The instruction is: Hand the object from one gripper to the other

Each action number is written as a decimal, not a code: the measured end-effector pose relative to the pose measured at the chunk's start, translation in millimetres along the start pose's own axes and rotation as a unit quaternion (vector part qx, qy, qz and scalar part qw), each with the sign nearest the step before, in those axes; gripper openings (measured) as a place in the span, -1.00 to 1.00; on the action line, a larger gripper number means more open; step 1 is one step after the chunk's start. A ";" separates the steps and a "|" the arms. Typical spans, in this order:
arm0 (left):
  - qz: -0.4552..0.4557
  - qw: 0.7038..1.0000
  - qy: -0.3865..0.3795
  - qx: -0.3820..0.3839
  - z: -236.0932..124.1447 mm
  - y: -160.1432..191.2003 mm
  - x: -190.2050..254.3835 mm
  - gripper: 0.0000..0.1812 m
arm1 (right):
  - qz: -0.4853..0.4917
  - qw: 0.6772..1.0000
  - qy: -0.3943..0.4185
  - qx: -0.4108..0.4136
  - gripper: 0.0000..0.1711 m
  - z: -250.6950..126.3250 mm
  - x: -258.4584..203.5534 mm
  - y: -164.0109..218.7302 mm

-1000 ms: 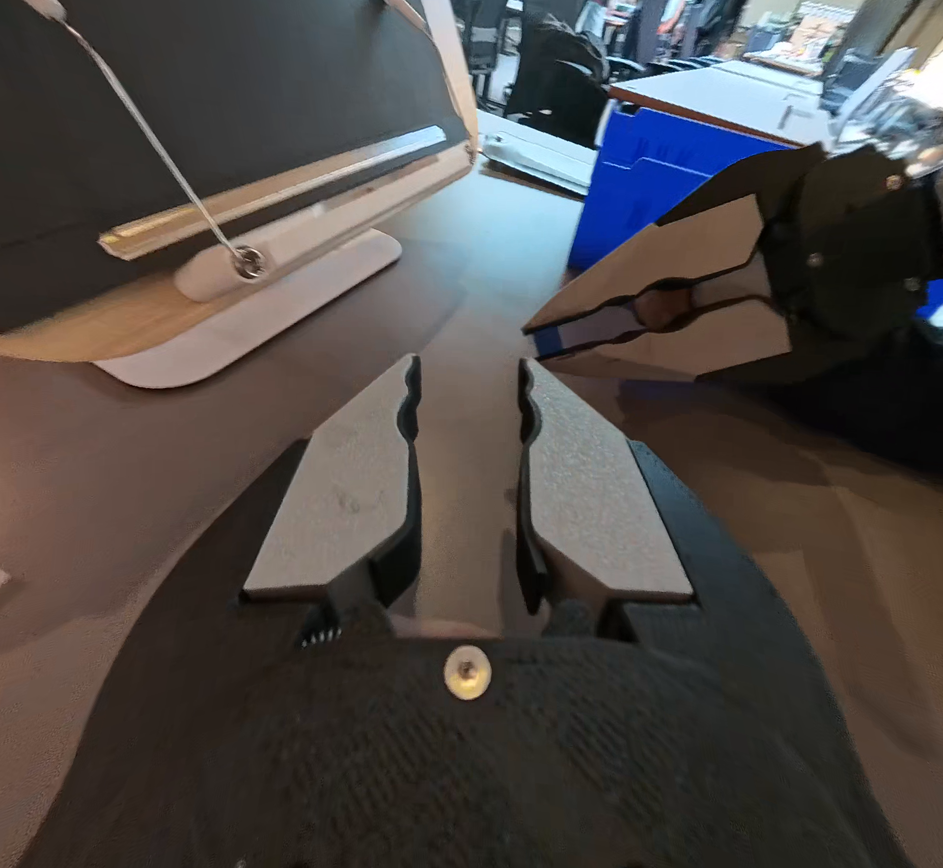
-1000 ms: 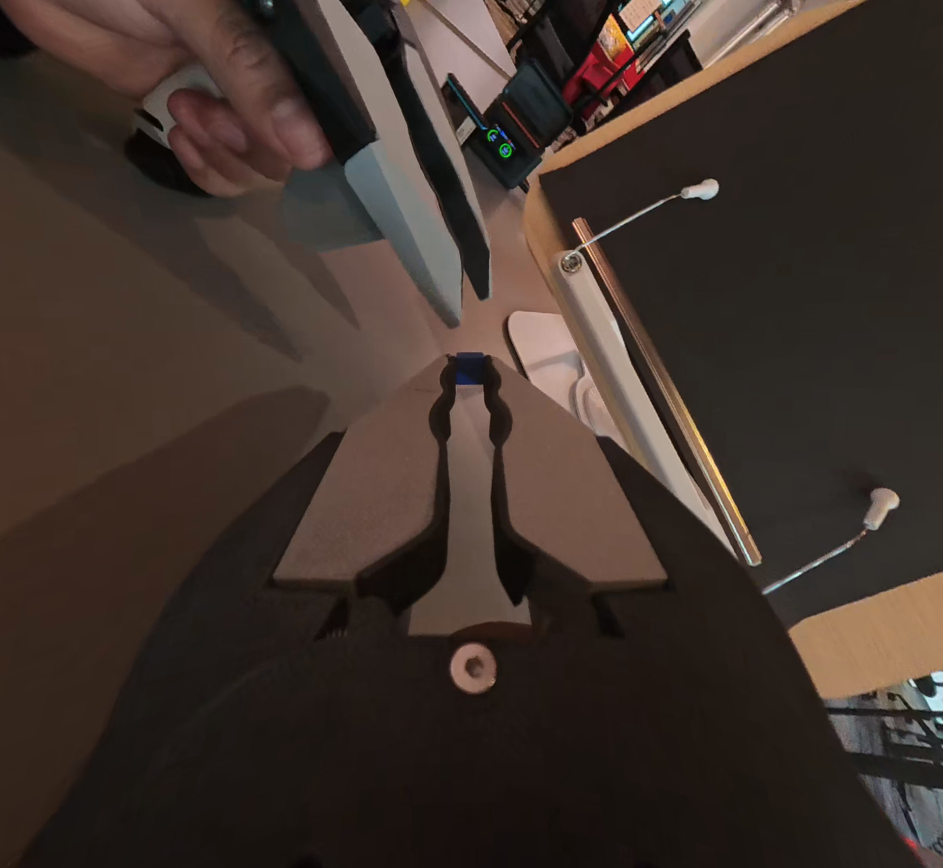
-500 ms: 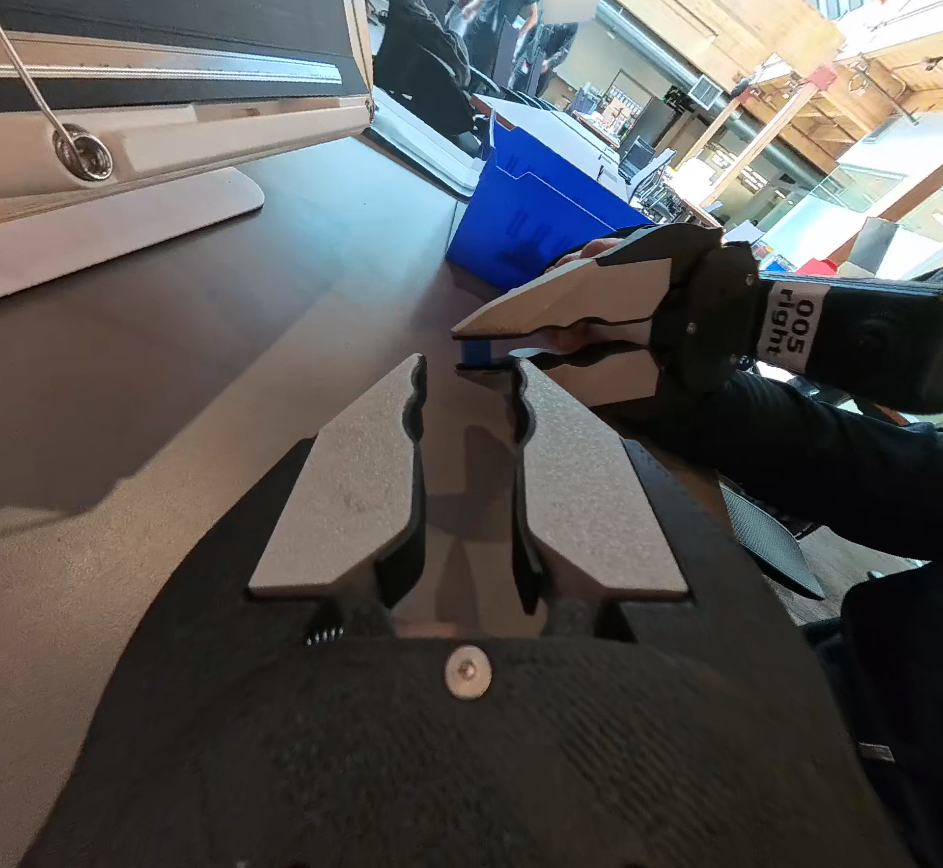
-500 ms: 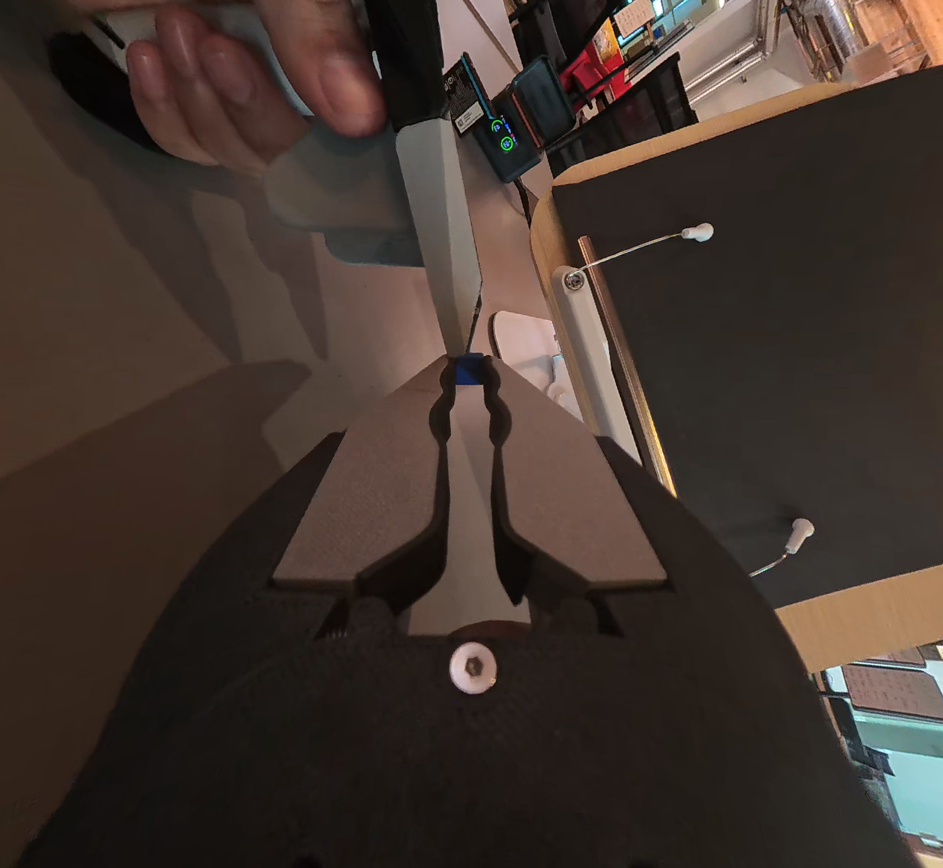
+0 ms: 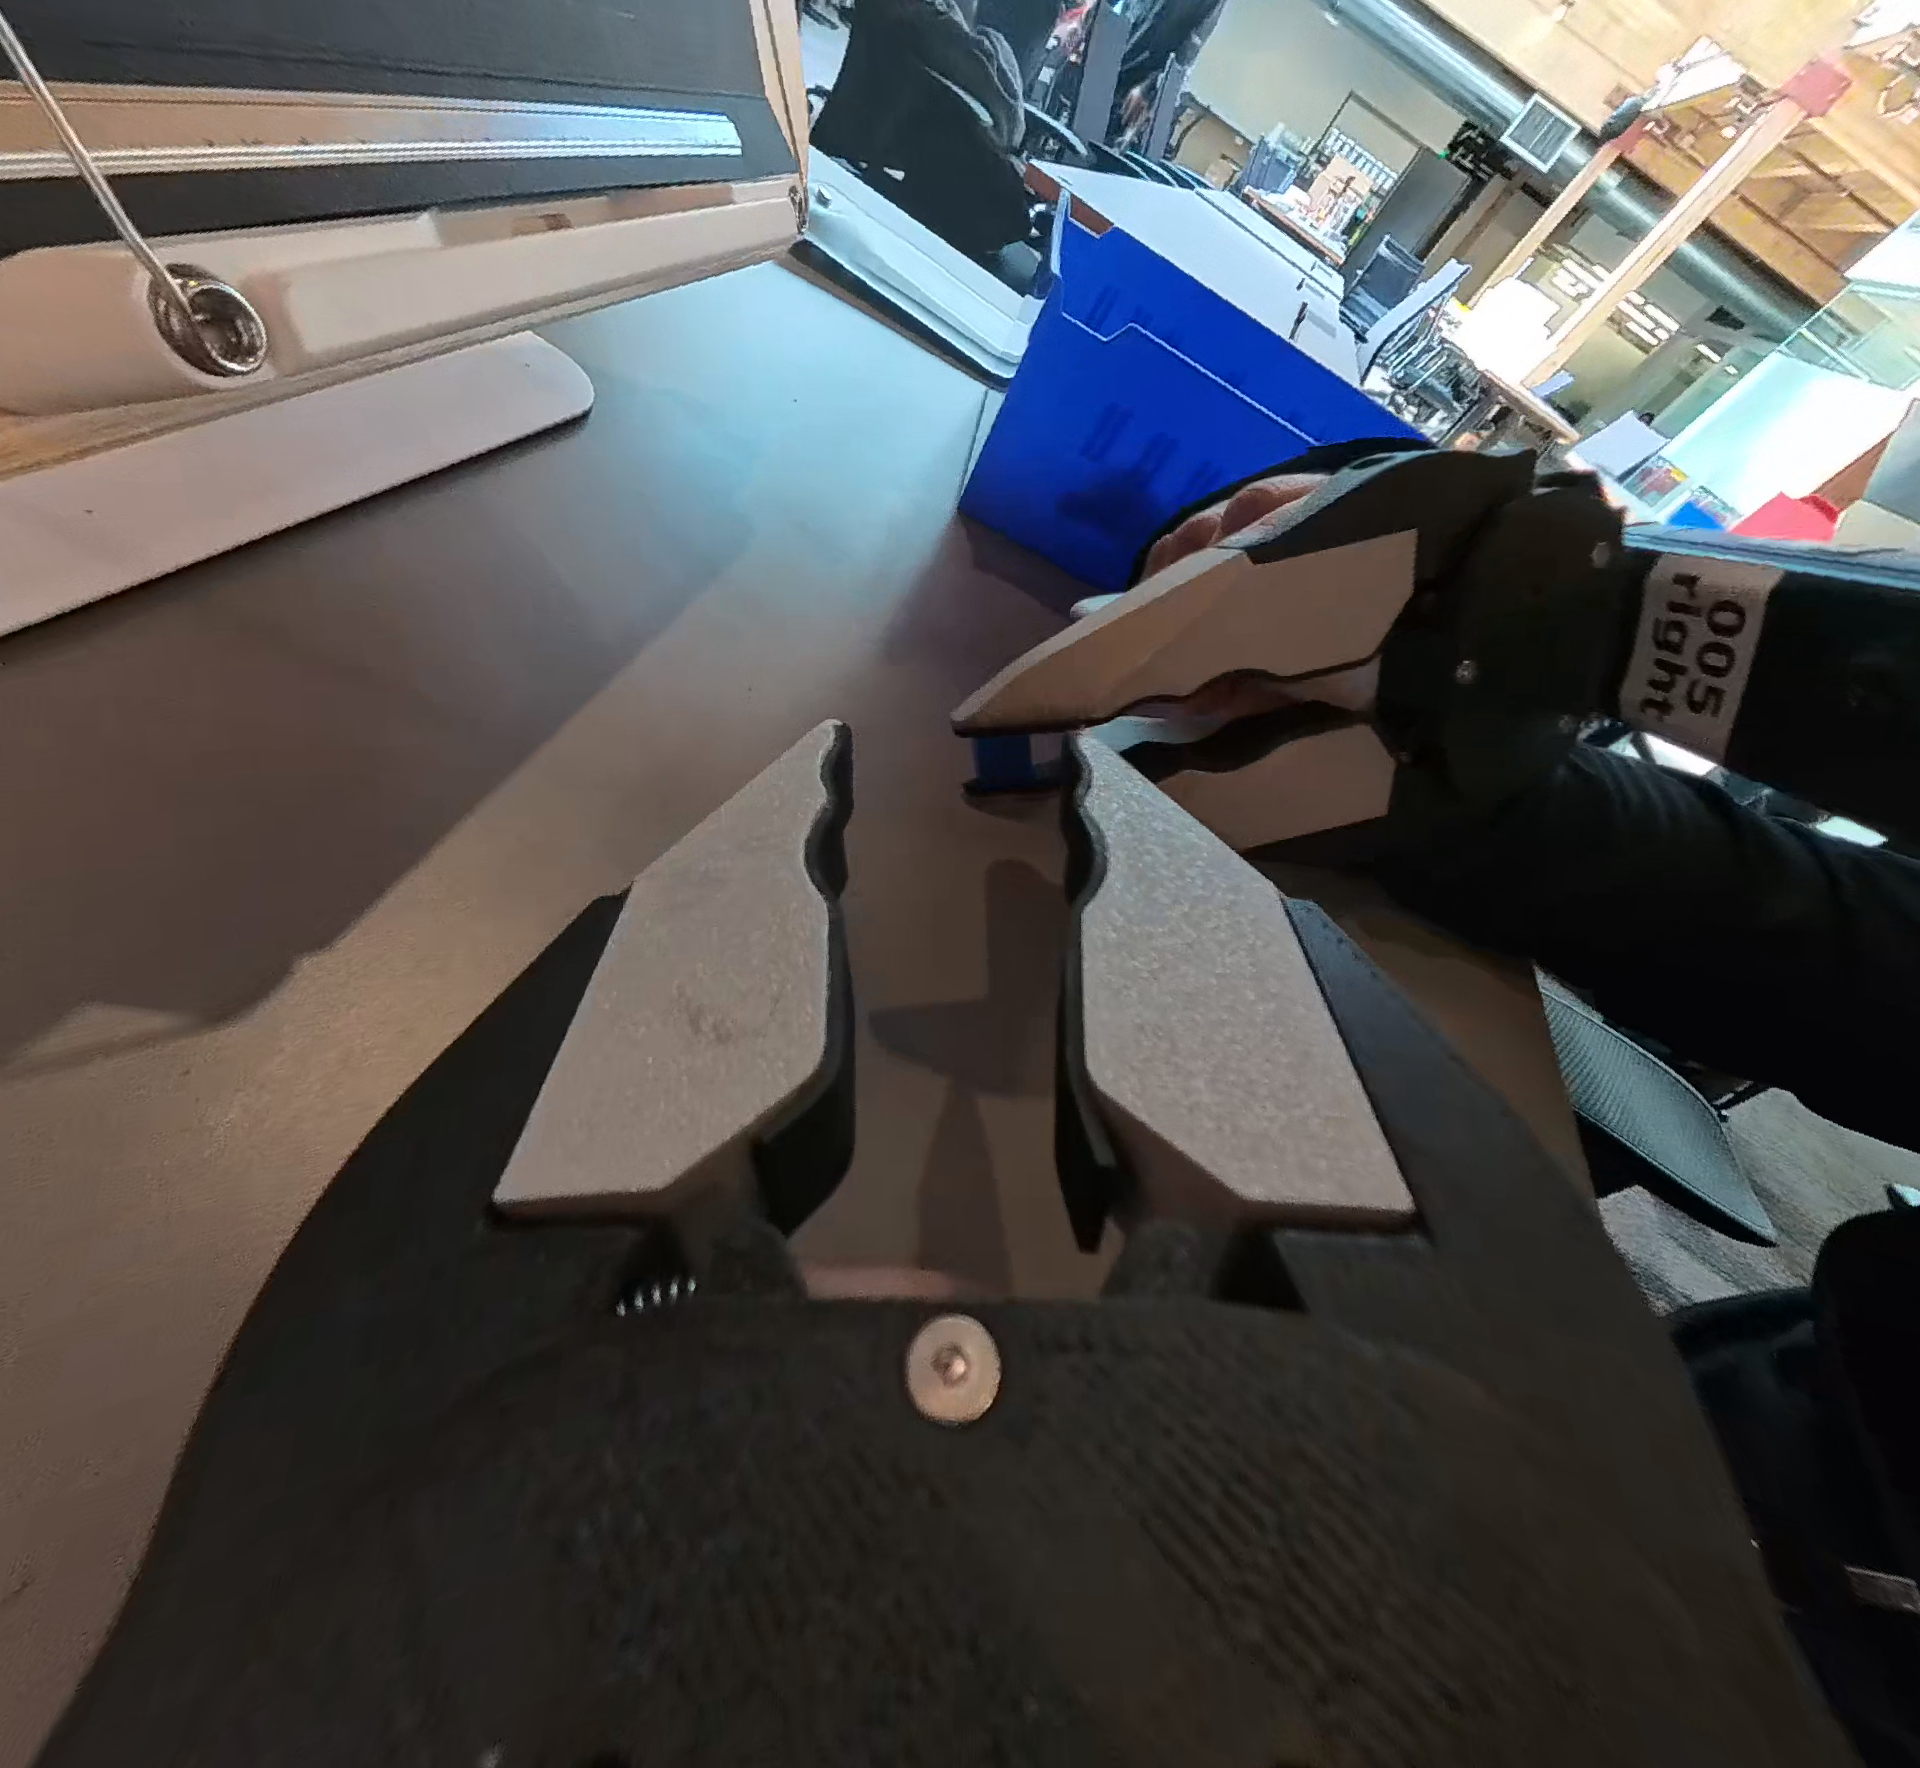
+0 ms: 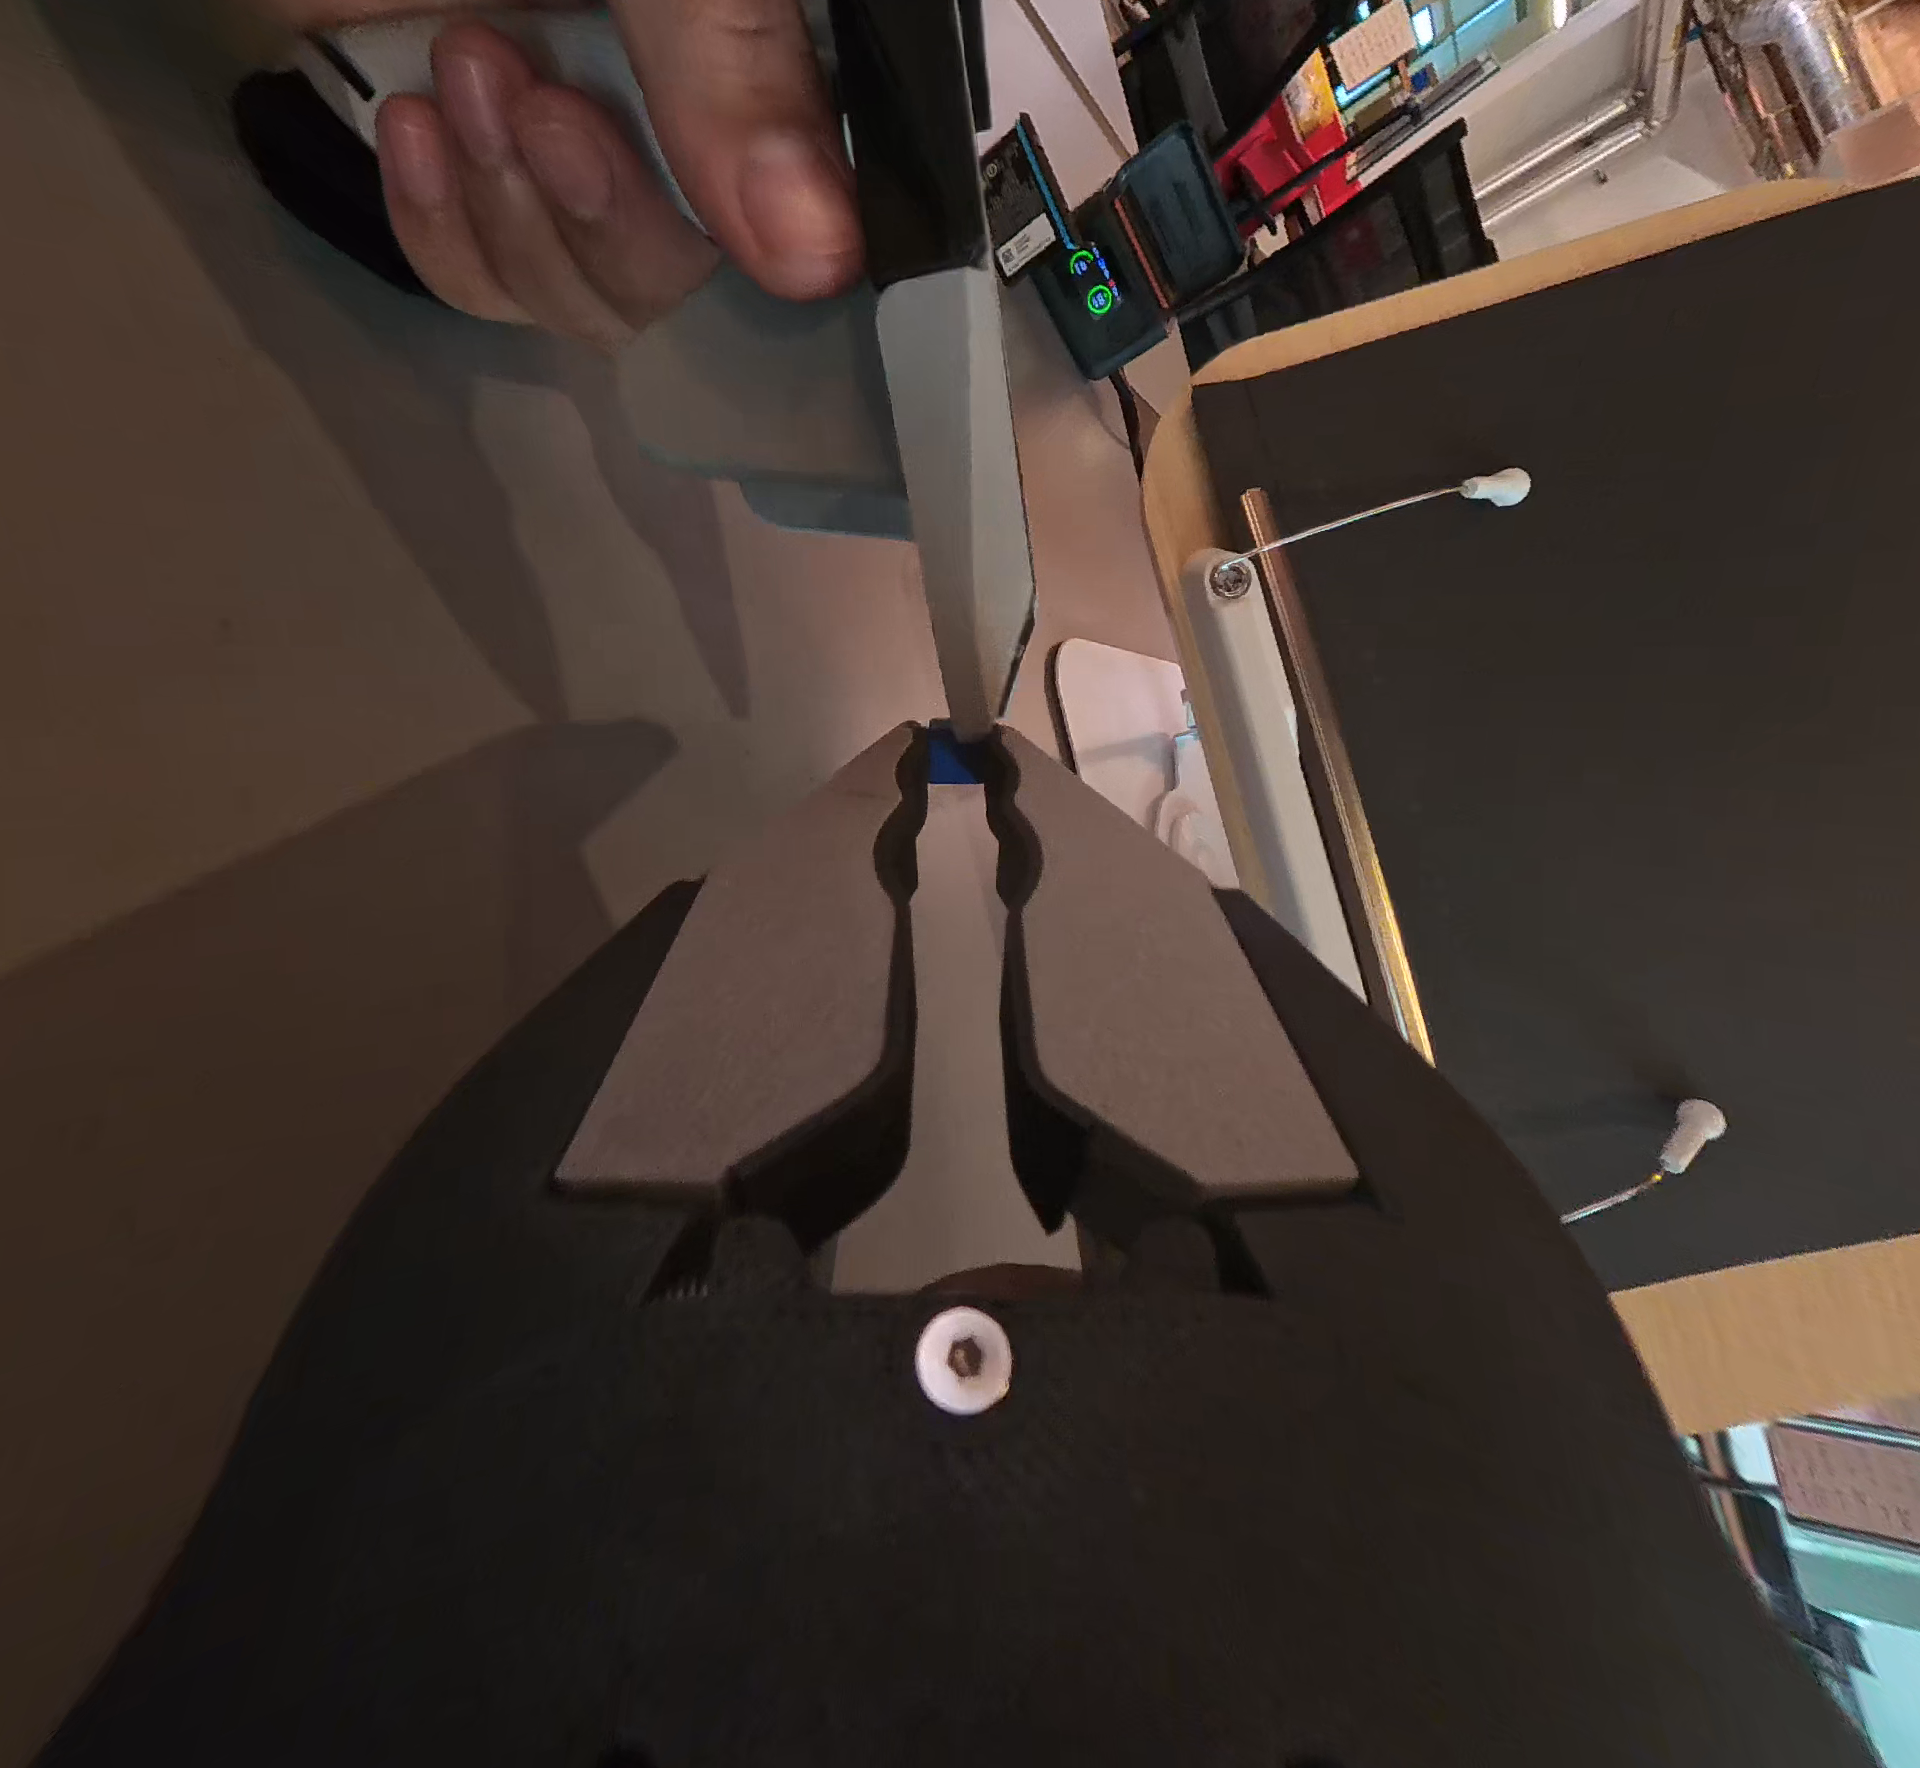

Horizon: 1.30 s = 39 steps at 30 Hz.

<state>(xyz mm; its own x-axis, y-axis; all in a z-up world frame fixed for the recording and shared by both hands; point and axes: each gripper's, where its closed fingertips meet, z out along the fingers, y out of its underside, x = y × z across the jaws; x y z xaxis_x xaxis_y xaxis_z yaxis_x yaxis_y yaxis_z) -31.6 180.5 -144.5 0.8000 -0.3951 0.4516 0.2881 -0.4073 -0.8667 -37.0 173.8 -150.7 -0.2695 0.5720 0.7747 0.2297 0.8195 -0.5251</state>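
A small blue block (image 6: 954,768) is pinched at the tips of my right gripper (image 6: 956,750), which is shut on it. In the left wrist view the right gripper (image 5: 1013,739) comes in from the right, just above the brown table (image 5: 312,783), with the blue block (image 5: 1003,768) sticking out of its tips. My left gripper (image 5: 961,760) is open, and the block sits just past its tips, close to the right-hand finger. In the right wrist view one finger (image 6: 961,492) of the left gripper comes down from above and its tip meets the block.
A black board on a white stand (image 5: 260,471) stands at the back left. A blue bin (image 5: 1122,430) stands behind the right gripper. A dark device with green lights (image 6: 1101,274) lies on the table. A hand (image 6: 623,160) holds the left gripper. The tips of both grippers are at nearly the same place.
The two grippers have closed in on each other. The block, which was off to the right of my left gripper, now sits at its open tips. The right gripper stays shut on it.
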 end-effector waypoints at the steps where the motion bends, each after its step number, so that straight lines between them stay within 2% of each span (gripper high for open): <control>1: 0.001 1.000 -0.001 -0.001 -0.3 0.3 -0.3 -0.58 | -0.005 1.000 0.003 -0.003 -0.92 0.8 0.0 0.4; 6: 0.004 1.000 0.001 -0.019 2.3 5.4 1.5 -0.57 | 0.000 1.000 0.003 -0.005 -0.92 5.3 -3.2 -0.5; 10: 0.021 0.999 -0.008 -0.024 3.3 7.2 3.0 -0.90 | -0.009 1.000 0.014 -0.019 -0.92 6.8 -0.5 2.1; 14: 0.050 0.999 -0.009 -0.017 2.6 4.4 6.0 -0.90 | 0.004 1.000 0.014 -0.009 -0.90 4.2 1.7 0.1; 18: 0.122 0.991 -0.048 0.001 -1.6 -4.0 0.3 -0.90 | 0.026 1.000 0.004 0.014 -0.75 1.4 2.3 -3.5; 19: 0.163 0.984 -0.073 0.013 -4.4 -9.0 -3.2 -0.90 | 0.053 0.998 -0.008 0.020 -0.69 1.2 2.0 -2.7; 21: 0.283 0.951 -0.117 0.037 -11.4 -19.6 -4.3 -0.90 | 0.125 0.990 -0.061 0.030 -0.73 1.4 -4.5 0.7; 25: 0.499 0.849 -0.162 0.057 -17.9 -26.3 10.1 -0.90 | 0.287 0.945 -0.147 0.042 -0.71 0.9 -6.6 8.1; 27: 0.572 0.800 -0.175 0.041 -13.2 -20.0 14.7 -0.90 | 0.354 0.920 -0.159 0.056 -0.69 -1.3 2.2 7.9; 28: 0.593 0.785 -0.172 0.041 -10.2 -17.3 19.0 -0.90 | 0.378 0.907 -0.171 0.073 -0.69 -4.7 5.1 4.0; 30: 0.614 0.771 -0.161 0.054 -6.6 -16.7 28.0 -0.90 | 0.413 0.884 -0.192 0.108 -0.70 -12.2 10.7 -3.7; 36: 0.633 0.755 -0.154 0.074 -8.9 -20.4 33.2 -0.90 | 0.456 0.832 -0.262 0.175 -0.81 -29.1 11.0 -22.0; 39: 0.625 0.766 -0.122 0.090 -8.4 -18.6 43.6 -0.90 | 0.467 0.812 -0.290 0.198 -0.82 -34.5 9.0 -30.2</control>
<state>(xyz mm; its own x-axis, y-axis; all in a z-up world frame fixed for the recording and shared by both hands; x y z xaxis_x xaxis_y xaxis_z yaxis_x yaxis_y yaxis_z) -6.5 163.9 -106.9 0.5783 -0.2092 -0.7886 -0.7329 0.2915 -0.6148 -14.2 153.0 -115.7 -0.5716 0.7775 -0.2621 0.2997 -0.0995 -0.9488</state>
